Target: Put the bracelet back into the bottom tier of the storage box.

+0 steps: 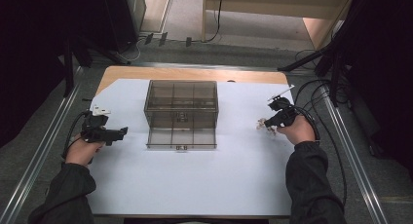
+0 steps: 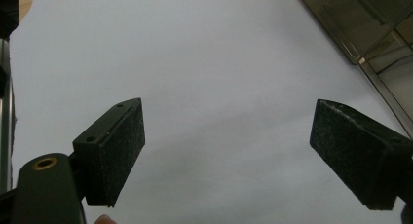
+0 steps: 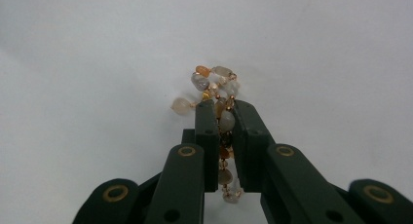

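Pickup looks done: we have the right gripper pinching the beaded bracelet right of the organizer box, left gripper spread empty, stowing still ahead.

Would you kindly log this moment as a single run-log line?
left gripper: open, idle on white sheet | right gripper: shut on beaded bracelet | compartment box: mid-table, lid open

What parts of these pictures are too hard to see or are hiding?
- Beaded bracelet: in the right gripper view its middle is pinched between the jaws of the right gripper, so its full length is hidden.
- Same bracelet in the high view: too small to tell the beads apart.
- Clear compartment box: cut off by the edge of the left gripper view.
- Box compartments: contents too dim and small in the high view.
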{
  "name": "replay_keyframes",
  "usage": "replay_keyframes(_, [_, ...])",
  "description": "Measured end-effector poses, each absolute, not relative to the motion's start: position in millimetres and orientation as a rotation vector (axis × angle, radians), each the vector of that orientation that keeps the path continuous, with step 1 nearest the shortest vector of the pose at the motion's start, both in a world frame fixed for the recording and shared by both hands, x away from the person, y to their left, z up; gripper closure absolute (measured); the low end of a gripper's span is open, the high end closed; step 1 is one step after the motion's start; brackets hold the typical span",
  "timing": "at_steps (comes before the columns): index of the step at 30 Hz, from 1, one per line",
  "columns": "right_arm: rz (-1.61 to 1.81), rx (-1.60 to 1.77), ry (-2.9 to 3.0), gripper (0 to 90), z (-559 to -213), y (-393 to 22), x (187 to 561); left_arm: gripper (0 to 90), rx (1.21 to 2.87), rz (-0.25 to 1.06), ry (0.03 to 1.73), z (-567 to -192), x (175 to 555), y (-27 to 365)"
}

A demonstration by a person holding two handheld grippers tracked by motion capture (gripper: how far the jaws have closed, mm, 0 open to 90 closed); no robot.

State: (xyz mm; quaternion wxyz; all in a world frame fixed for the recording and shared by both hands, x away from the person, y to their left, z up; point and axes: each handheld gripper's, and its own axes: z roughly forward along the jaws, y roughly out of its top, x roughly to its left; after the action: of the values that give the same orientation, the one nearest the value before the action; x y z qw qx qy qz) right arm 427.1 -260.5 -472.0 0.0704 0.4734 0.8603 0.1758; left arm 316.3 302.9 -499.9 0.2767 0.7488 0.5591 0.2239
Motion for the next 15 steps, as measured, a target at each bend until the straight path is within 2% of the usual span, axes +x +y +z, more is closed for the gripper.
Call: replay_keyframes(15, [0.718, 1.421, 2.560, 83.5, -457.5, -262.3, 418.6, 14.0, 2.011, 0.594, 1.488, -498.8, 319.6, 300.3])
